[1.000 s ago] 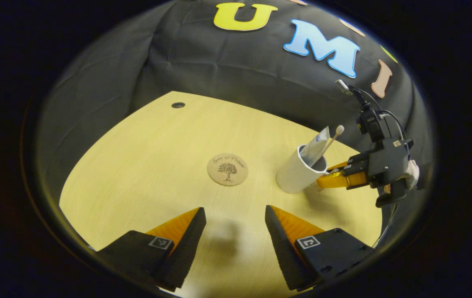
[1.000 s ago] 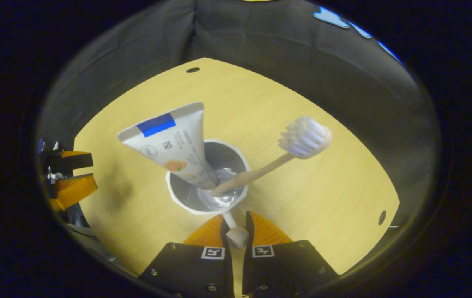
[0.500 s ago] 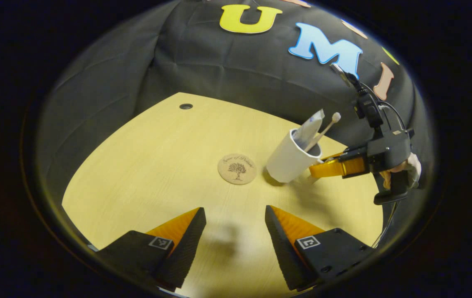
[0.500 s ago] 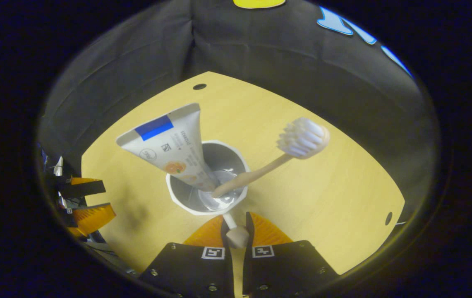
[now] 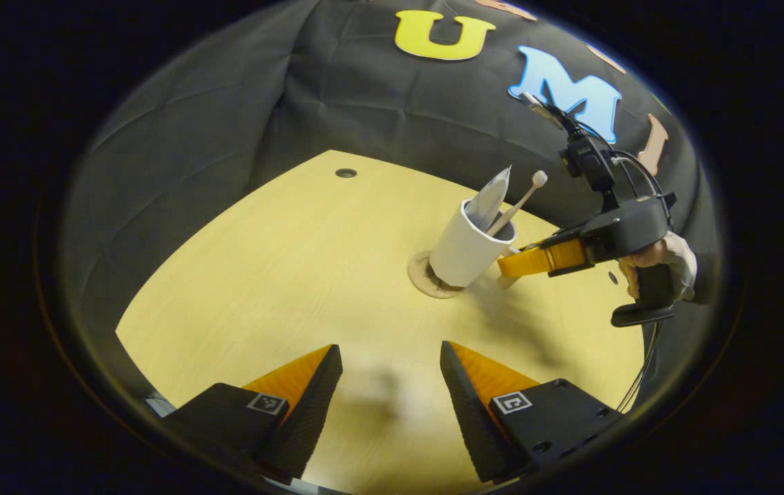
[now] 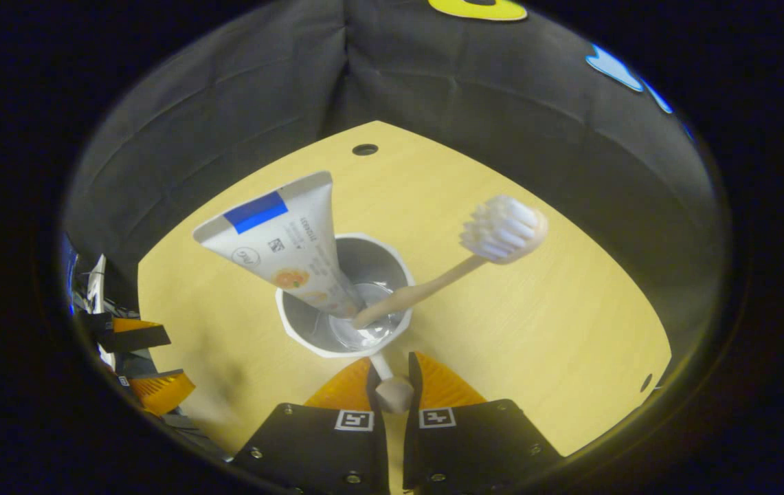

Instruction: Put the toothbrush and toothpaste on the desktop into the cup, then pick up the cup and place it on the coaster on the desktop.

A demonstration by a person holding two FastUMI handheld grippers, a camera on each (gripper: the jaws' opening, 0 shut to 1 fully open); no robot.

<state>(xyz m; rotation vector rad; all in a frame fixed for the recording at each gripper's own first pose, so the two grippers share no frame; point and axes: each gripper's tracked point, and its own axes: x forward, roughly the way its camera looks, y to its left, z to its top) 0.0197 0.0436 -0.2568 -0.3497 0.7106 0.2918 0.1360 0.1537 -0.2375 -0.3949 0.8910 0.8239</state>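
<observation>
The white cup [image 5: 464,244] leans a little, its base over the round cork coaster [image 5: 420,273]; whether it touches the coaster I cannot tell. A toothpaste tube [image 5: 489,198] and a wooden toothbrush [image 5: 523,196] stick out of the cup. My right gripper [image 5: 507,264], held by a hand [image 5: 663,253], is shut on the cup's handle. In the right gripper view the cup [image 6: 342,344] sits just ahead of the right gripper [image 6: 394,371], with the toothpaste tube [image 6: 282,234] and the toothbrush [image 6: 501,230] inside. My left gripper [image 5: 392,381] is open and empty above the near table.
The pale wooden table [image 5: 282,275] has a cable hole [image 5: 345,172] near its far edge. Another hole [image 6: 646,382] lies near the right edge in the right gripper view. The left gripper [image 6: 141,364] is at the far left of that view.
The right gripper has carried the cup leftward from beside the coaster to over it, covering most of the coaster. The left gripper has stayed open and nearly still.
</observation>
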